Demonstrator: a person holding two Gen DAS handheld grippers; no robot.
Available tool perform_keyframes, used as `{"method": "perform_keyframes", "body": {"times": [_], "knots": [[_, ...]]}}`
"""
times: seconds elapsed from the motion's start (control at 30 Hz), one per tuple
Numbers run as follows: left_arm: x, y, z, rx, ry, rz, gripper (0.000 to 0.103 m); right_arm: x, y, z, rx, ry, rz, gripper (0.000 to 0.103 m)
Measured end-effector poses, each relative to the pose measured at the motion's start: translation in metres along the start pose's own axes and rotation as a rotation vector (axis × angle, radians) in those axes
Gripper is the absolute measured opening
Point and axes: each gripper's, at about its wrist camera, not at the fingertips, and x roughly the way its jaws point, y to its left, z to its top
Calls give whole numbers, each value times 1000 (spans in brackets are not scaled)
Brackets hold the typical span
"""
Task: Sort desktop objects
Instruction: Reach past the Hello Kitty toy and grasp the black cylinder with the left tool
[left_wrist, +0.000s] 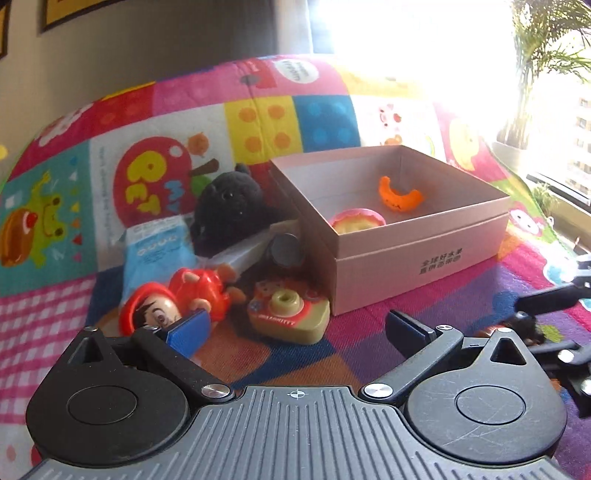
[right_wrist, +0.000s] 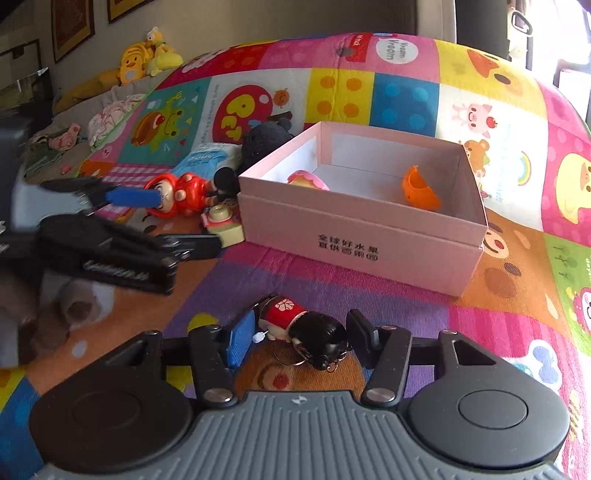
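Jaws of the right gripper stand part open around a small doll keychain: black hair, red top, metal ring at the head. It lies on the patterned mat, nearest of all. The blue pad sits just beside the body and the other finger just beside the hair; whether either presses I cannot tell, so I count it as not yet gripped.

Handling, judged: hard plastic, light, stiff, glossy and likely slippery on the rounded hair. The red torso looks the better place to close on. The loose ring may snag or swing.

Left gripper has its jaws wide apart and holds nothing. Its blue pad lies against the head of the red-hooded figure, with the toy camera between the fingers' line, untouched. Both look like light rigid plastic; the camera's boxy sides offer flat faces.

Behind these: a blue-white packet, soft and probably crushable; a dark cylinder; a black plush, soft and easy to pinch anywhere.

Pink box, open, sits beside the pile. Inside: one orange shell piece, one pink-rimmed cup.

Count: two dolls, one camera, one packet, one cylinder, one plush, one box holding two items.
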Motion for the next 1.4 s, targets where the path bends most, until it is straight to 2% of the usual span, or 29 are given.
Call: {"method": "perform_keyframes", "body": {"times": [0.07, 0.13, 0.2, 0.27, 0.3, 0.4, 0.47, 0.53, 0.57, 0.6, 0.77, 0.83, 0.9, 1.07, 1.13, 1.2, 1.27, 1.4], "knots": [[13, 3, 4, -6, 13, 11, 103, -12, 0, -10, -12, -2, 12, 55], [20, 4, 6, -10, 9, 25, 102, -24, -2, -18, -2, -15, 1, 60], [24, 9, 9, -29, 20, 22, 88, -33, -5, -24, 18, -37, -27, 69], [26, 12, 9, -57, 44, -24, 80, -38, -7, -27, 39, -54, -50, 73], [26, 11, 8, -52, 44, -26, 77, -39, -9, -28, 54, -60, -53, 74], [29, 4, 6, -15, 44, -11, 77, -37, -12, -28, 95, -64, -45, 80], [31, 3, 6, -22, 54, -10, 76, -31, -13, -29, 108, -52, -52, 81], [29, 4, 5, -25, 56, -1, 71, -23, -11, -30, 112, -34, -60, 81], [26, 4, 4, -26, 56, 7, 63, -20, -11, -31, 114, -27, -62, 81], [22, 6, 3, -28, 57, 9, 63, -18, -11, -32, 117, -21, -64, 81], [-16, 8, -18, -37, 68, 39, 63, -17, -13, -36, 136, -18, -75, 87], [-32, 8, -29, -62, 85, 35, 63, -16, -12, -36, 134, -16, -74, 94], [-47, 7, -37, -88, 100, 0, 63, -15, -11, -35, 130, -10, -72, 96], [-72, -7, -50, -73, 105, -75, 64, -14, -7, -35, 123, -1, -62, 97], [-73, -10, -49, -68, 87, -70, 72, -15, -6, -35, 124, 3, -56, 99], [-70, -11, -49, -71, 77, -46, 84, -15, -5, -36, 129, 8, -49, 100], [-66, -10, -49, -86, 81, -44, 87, -16, -4, -37, 130, 11, -46, 102], [-62, -8, -47, -118, 71, -89, 95, -15, -3, -37, 129, 18, -48, 103]]}}
